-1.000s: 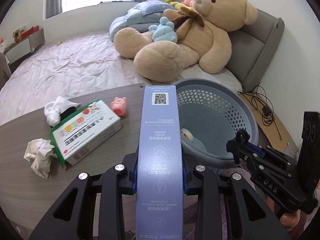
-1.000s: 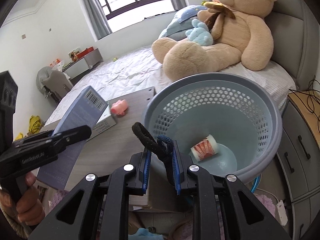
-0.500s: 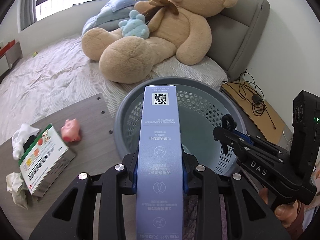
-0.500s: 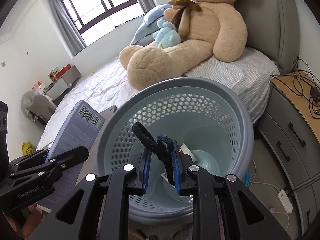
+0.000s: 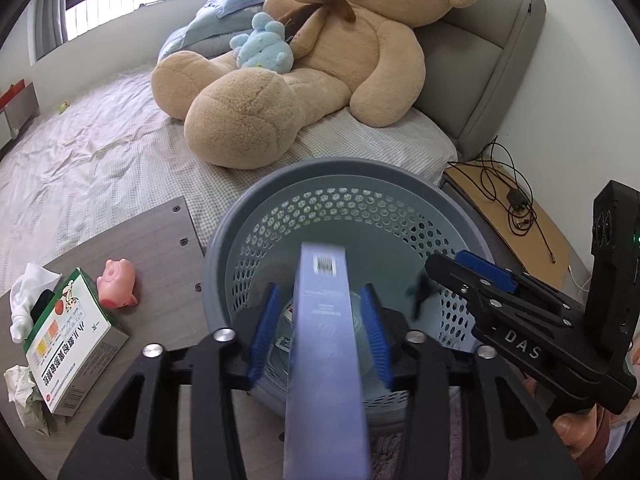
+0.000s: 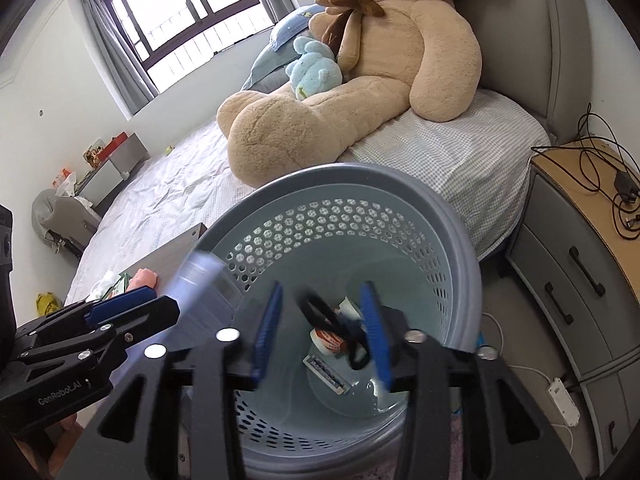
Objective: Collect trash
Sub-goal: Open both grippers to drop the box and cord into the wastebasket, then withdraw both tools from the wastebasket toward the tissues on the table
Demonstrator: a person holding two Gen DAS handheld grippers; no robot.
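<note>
A round grey-blue perforated basket (image 5: 400,184) (image 6: 448,216) stands below both grippers. My left gripper (image 5: 320,332) is open; a tall pale-blue box (image 5: 324,360) is blurred and loose between its spread fingers, over the basket. The box also shows in the right wrist view (image 6: 200,280). My right gripper (image 6: 320,328) is open; a black-and-blue hair tie (image 6: 332,324) is blurred between its fingers, above the basket's inside. A small red-and-white roll (image 6: 326,340) and a flat packet (image 6: 326,370) lie on the basket floor.
On the grey wooden table (image 5: 152,236) lie a green-and-white medicine box (image 5: 68,344), a pink pig toy (image 5: 118,284), crumpled tissue (image 5: 20,396) and a white sock (image 5: 26,292). A bed with a big teddy bear (image 5: 320,64) stands behind. A nightstand (image 6: 592,232) stands at right.
Both grippers have opened over the basket. The pale-blue box has slipped out of the left gripper's hold and the hair tie out of the right one's; both are blurred with motion.
</note>
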